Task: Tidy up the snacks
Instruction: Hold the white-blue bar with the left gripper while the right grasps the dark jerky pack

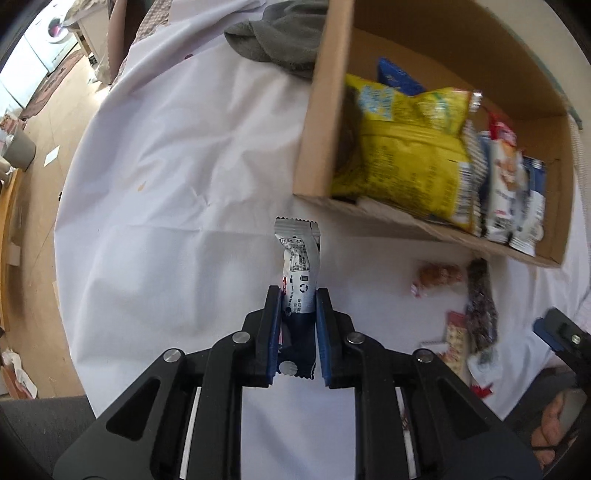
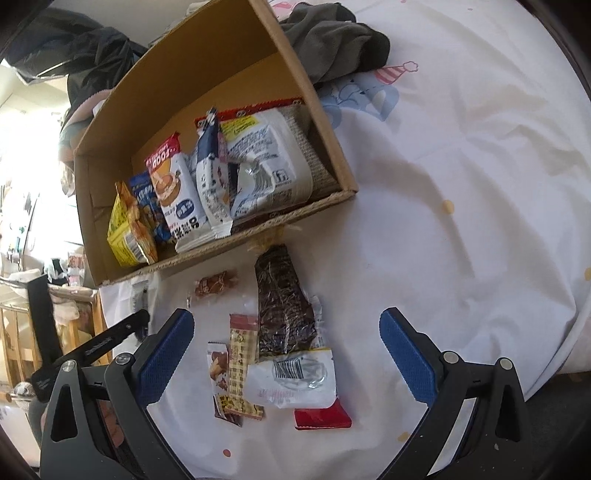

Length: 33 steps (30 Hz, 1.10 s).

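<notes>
The left gripper (image 1: 297,295) is closed on a silver-and-navy foil snack packet (image 1: 299,273); the packet stands out forward between the blue-padded jaws, its crimped top end above the white cloth-covered table (image 1: 166,177) and just short of the near wall of the open brown cardboard box (image 1: 321,110). In the left wrist view the box holds, from left to right, a large yellow crinkled bag (image 1: 410,155), a blue packet (image 1: 397,75) behind it, and a row of white-and-blue pouches (image 1: 513,192) standing against the right wall. A crumpled grey cloth (image 1: 280,33) lies on the table at the far left corner of the box, touching its wall. On the table in front of the box, between the two grippers, lie loose snacks: a small clear packet of brown sweets (image 2: 216,283), a long dark brown clear-wrapped bar (image 2: 284,306) whose tied end touches the box's near wall, a tan patterned stick packet (image 2: 242,363), a white barcode-labelled wrapper (image 2: 291,380) and a flat red sachet (image 2: 321,417). The right gripper (image 2: 286,328) hovers over this group with its jaws spread wide and nothing between them. Printed pastel figures (image 2: 369,92) mark the cloth to the right of the box.
</notes>
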Each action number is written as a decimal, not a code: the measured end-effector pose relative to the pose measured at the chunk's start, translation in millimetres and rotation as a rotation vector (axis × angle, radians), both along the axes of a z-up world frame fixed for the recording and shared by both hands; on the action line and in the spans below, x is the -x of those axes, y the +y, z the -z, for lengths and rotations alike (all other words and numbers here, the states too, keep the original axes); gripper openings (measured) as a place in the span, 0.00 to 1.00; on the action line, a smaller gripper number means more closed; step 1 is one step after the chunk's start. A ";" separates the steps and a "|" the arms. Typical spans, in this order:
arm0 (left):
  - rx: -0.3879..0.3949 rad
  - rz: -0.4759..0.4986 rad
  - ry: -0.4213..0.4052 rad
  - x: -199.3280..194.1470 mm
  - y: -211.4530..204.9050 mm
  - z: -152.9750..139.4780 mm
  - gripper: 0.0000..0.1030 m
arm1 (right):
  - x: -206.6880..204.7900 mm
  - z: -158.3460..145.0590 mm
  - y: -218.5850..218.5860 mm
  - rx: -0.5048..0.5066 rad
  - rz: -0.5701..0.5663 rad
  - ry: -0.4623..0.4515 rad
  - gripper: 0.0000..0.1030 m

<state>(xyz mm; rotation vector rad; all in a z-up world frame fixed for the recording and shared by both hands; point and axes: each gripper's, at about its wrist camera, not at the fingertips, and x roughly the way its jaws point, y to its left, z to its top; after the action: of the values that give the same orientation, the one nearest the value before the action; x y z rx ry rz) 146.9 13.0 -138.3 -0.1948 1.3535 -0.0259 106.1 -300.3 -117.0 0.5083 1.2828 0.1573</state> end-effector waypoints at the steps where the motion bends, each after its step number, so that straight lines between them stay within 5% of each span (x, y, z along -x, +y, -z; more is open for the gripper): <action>1: 0.012 0.002 -0.003 4.7 -1.6 -3.8 0.14 | -0.1 0.4 0.7 0.001 -0.001 0.001 1.00; 11: 0.075 0.028 -0.127 46.9 -9.8 -56.2 0.14 | -0.1 15.7 -5.6 -0.058 0.035 0.078 1.00; 24: 0.137 0.008 -0.129 39.4 4.3 -61.8 0.14 | -7.6 47.4 60.3 0.222 -0.183 0.153 0.99; 30: 0.147 0.008 -0.125 39.4 3.8 -61.1 0.14 | -9.6 55.8 74.7 0.301 -0.232 0.142 0.89; 33: 0.140 0.012 -0.128 39.0 2.5 -61.5 0.14 | -13.9 54.5 78.0 0.329 -0.245 0.128 0.67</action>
<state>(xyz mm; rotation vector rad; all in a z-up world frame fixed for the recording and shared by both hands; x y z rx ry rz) 107.9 15.5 -76.8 -0.2980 1.2253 -0.1407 120.0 -222.3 -171.5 0.0789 1.4612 0.1161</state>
